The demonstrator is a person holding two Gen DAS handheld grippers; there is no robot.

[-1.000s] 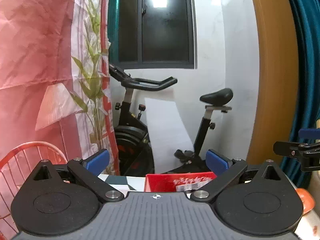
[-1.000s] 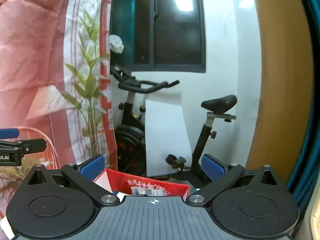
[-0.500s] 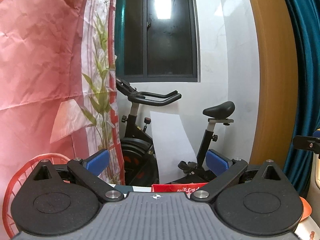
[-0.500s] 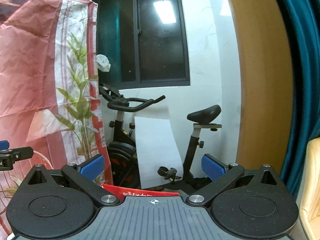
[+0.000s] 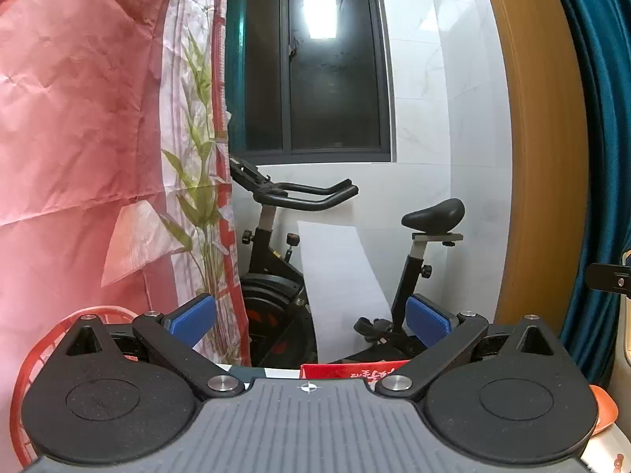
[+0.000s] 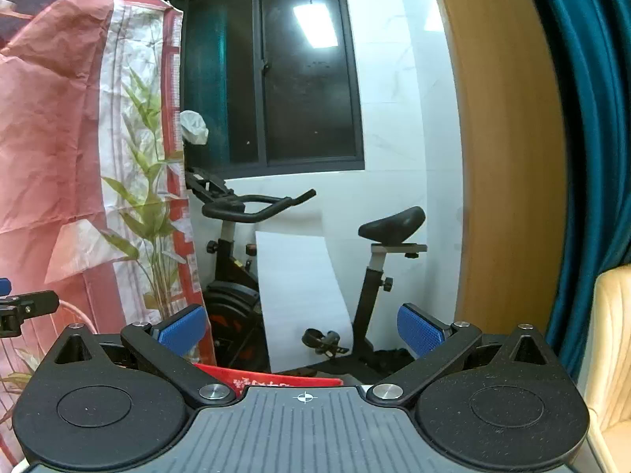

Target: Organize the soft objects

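Left gripper (image 5: 309, 317) and right gripper (image 6: 301, 325) were raised, fingers apart, holding nothing. No soft objects were visible; only a red box (image 6: 272, 379) edge and red basket (image 5: 27, 374) below. Sorting appeared not yet begun.

exercise bike (image 5: 299, 272), dark window (image 6: 307, 79), teal curtain (image 6: 591, 118)

A home room: exercise bike (image 5: 335, 268) under a dark window (image 5: 311, 59), teal curtain (image 6: 591, 118).
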